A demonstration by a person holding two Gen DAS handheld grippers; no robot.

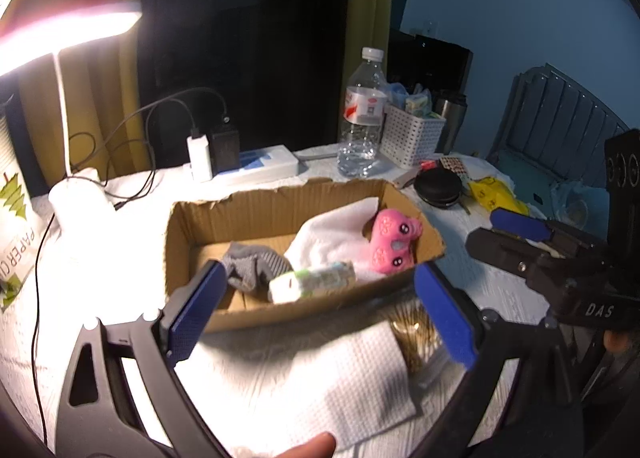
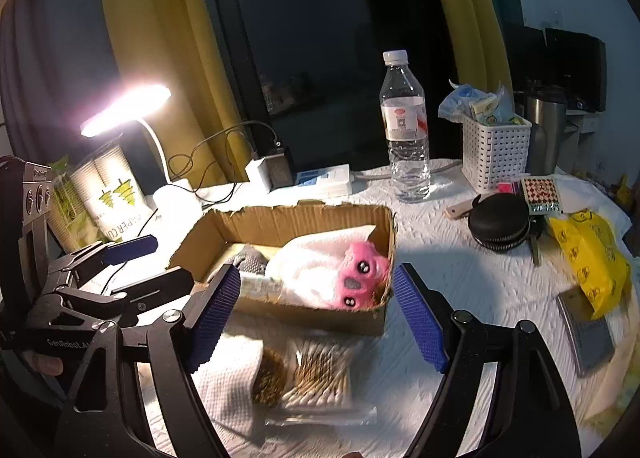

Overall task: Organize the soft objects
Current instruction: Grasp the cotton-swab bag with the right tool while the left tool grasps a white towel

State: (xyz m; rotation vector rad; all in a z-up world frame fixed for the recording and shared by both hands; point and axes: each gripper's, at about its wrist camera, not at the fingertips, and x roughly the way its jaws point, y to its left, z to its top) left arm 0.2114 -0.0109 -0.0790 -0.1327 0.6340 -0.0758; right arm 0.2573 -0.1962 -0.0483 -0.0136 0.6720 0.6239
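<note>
Left wrist view spreads a white-covered table [image 1: 280, 378] across the lower half of the frame, with the cardboard box [image 1: 280, 214] at centre. Inside the box, a white cloth [image 1: 332, 234] fills the right half, a pink plush [image 1: 390, 240] lies against its right wall, a grey sock [image 1: 256, 264] sits left of centre, and a small tissue pack [image 1: 312, 282] rests against the near wall in the middle. My left gripper [image 1: 316, 310] hangs just in front of that near wall, jaws wide and holding nothing. At the right edge my right gripper [image 1: 504, 234] shows side-on, its blue pad above the black finger, also parted and empty.

Right wrist view puts the same box [image 2: 300, 218] in the middle, plush [image 2: 360, 278] in its near right corner on the cloth [image 2: 316, 258], sock [image 2: 250, 260] behind my left pad. My right gripper [image 2: 320, 314] frames the box's near wall, jaws wide. At lower centre a folded paper towel [image 2: 224, 390] lies on the table [image 2: 480, 290], with a clear bag of cotton swabs [image 2: 320, 378] just beside it on the right.

Behind the box stand a lit lamp [image 2: 128, 106] at upper left, a water bottle [image 2: 406, 130] at centre right, a white basket [image 2: 496, 154] beside it, a black round case [image 2: 500, 224] and a yellow bag [image 2: 588, 258] toward the right edge.
</note>
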